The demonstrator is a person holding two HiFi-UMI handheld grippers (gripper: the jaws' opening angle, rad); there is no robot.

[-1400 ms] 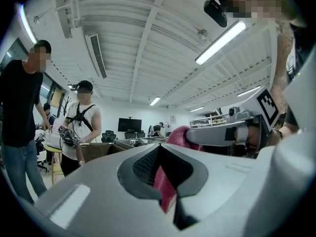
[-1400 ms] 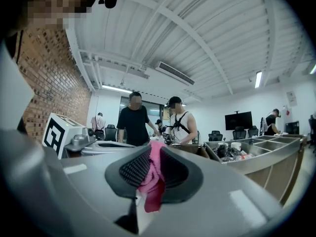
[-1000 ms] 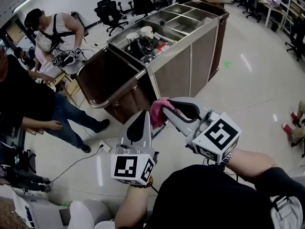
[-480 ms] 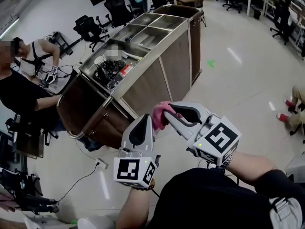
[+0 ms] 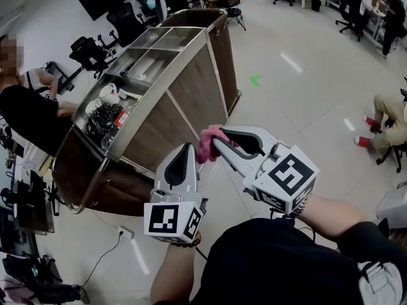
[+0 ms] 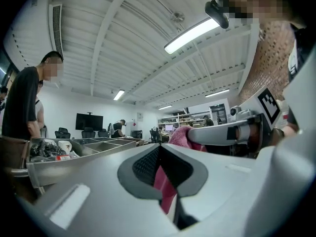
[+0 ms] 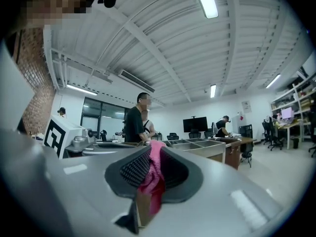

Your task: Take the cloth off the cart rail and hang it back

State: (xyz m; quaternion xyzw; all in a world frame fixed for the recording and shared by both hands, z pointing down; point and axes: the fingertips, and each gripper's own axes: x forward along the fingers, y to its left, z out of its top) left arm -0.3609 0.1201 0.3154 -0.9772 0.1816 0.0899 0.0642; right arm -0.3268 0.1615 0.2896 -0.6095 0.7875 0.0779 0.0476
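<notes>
The right claw (image 7: 150,174) is closed on the pink cloth (image 7: 154,181). In the right gripper view the fabric is pinched between the 2 ribbed dark pads and hangs out below them. The left claw (image 6: 159,169) is closed on the same cloth, with a pink fold showing between its pads and running up toward the other claw's pale finger at the right of the left gripper view.

In the head view the 2 claws sit close side by side with their tips angled toward each other. The left claw (image 5: 186,150) is lower and the right claw (image 5: 217,140) a little higher. The cloth (image 5: 208,143) is bunched at their tips, held in the air over the floor (image 5: 305,75), and touches nothing else.

Just beyond the tips stands the cart (image 5: 184,100), with wood-panelled sides and a steel top split into open compartments. 1 compartment near its left end holds white cups (image 5: 109,94) and a dark heap of clutter (image 5: 102,116). The chrome cart rail (image 5: 92,189) wraps around that end, well apart from the cloth.

A person in black (image 5: 28,116) stands at the cart's far side. A green mark (image 5: 255,80) lies on the floor to the right of the cart, and a seated person's legs (image 5: 385,122) show at the right edge.
</notes>
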